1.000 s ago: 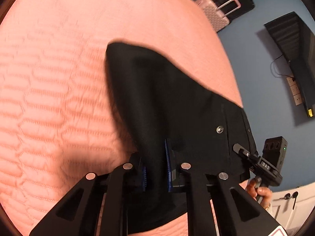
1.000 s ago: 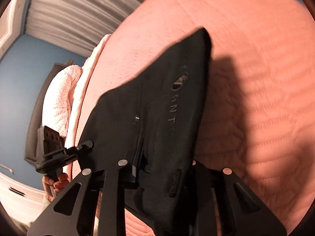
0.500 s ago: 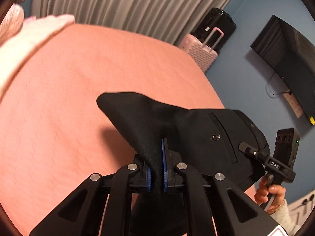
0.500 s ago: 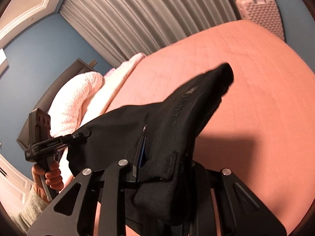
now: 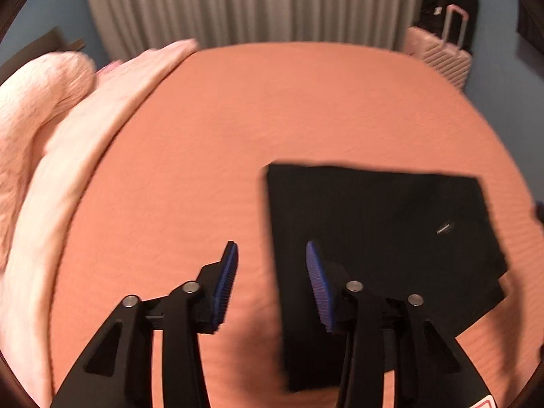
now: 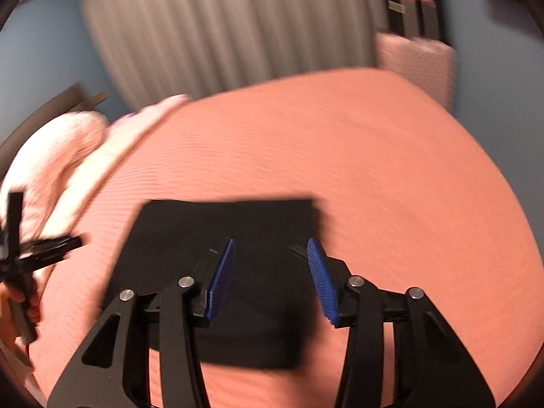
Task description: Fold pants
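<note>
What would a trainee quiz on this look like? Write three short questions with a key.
1. True or false: the left gripper is clamping the pants.
2. What do the pants lie on?
A. bedspread
B. suitcase
C. pillow
3. What is between the right gripper's jaws?

Key: 1 false, its jaws have just been opening and stand apart, empty. 2 A. 3 Nothing; they have just been opening above the folded pants.
</note>
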`<control>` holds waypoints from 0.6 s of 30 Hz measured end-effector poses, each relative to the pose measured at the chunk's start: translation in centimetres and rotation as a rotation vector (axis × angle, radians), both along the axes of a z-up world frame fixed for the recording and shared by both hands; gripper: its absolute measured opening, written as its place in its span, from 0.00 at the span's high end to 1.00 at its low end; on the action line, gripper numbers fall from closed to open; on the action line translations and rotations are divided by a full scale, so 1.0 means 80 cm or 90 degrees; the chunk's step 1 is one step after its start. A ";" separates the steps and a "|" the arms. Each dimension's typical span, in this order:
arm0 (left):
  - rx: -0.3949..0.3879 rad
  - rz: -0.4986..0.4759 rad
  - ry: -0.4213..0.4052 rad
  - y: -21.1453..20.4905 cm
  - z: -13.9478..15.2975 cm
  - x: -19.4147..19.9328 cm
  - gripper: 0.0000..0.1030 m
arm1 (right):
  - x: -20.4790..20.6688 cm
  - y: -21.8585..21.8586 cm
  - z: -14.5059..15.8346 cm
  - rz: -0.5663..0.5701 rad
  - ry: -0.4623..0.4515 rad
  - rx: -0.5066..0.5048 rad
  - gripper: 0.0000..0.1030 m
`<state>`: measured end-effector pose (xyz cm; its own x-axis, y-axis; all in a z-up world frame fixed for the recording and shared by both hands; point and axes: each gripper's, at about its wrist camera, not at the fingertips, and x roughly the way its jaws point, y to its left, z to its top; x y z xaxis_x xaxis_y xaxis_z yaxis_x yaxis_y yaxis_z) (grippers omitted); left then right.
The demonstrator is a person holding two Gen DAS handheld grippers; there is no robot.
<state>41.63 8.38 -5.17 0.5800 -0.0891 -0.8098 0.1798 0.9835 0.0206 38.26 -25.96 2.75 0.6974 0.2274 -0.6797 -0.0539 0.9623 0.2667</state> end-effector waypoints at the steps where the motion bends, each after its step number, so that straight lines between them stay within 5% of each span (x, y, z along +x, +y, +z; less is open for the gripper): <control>1: -0.009 -0.012 0.003 -0.029 0.001 0.013 0.35 | 0.018 0.020 0.002 0.029 0.002 0.002 0.57; 4: 0.014 -0.016 0.061 -0.084 -0.039 0.064 0.33 | 0.087 0.075 -0.031 0.077 0.040 0.010 0.59; 6: 0.042 0.004 0.136 -0.096 -0.094 0.093 0.32 | 0.122 0.077 -0.089 0.069 0.114 -0.006 0.59; 7: 0.036 0.007 0.161 -0.089 -0.121 0.100 0.29 | 0.134 0.068 -0.118 0.056 0.155 -0.026 0.77; 8: 0.010 0.005 0.130 -0.080 -0.118 0.097 0.29 | 0.136 0.045 -0.132 0.055 0.145 0.011 1.00; 10: 0.029 0.015 0.120 -0.071 -0.103 0.098 0.34 | 0.134 0.005 -0.128 0.011 0.149 0.086 1.00; 12: 0.005 0.028 0.087 -0.059 -0.083 0.103 0.36 | 0.123 -0.021 -0.102 -0.074 0.113 0.085 0.94; 15: -0.072 0.065 0.105 -0.058 -0.084 0.134 0.35 | 0.136 0.023 -0.089 0.043 0.106 0.122 0.94; 18: -0.034 0.095 0.140 -0.066 -0.114 0.159 0.30 | 0.162 0.068 -0.118 0.099 0.158 0.009 1.00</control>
<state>54.34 3.13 -14.26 0.4001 -0.0619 -0.9144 0.0266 0.9981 -0.0559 51.20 -20.55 -6.72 0.4657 0.3293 -0.8214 -0.1325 0.9437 0.3032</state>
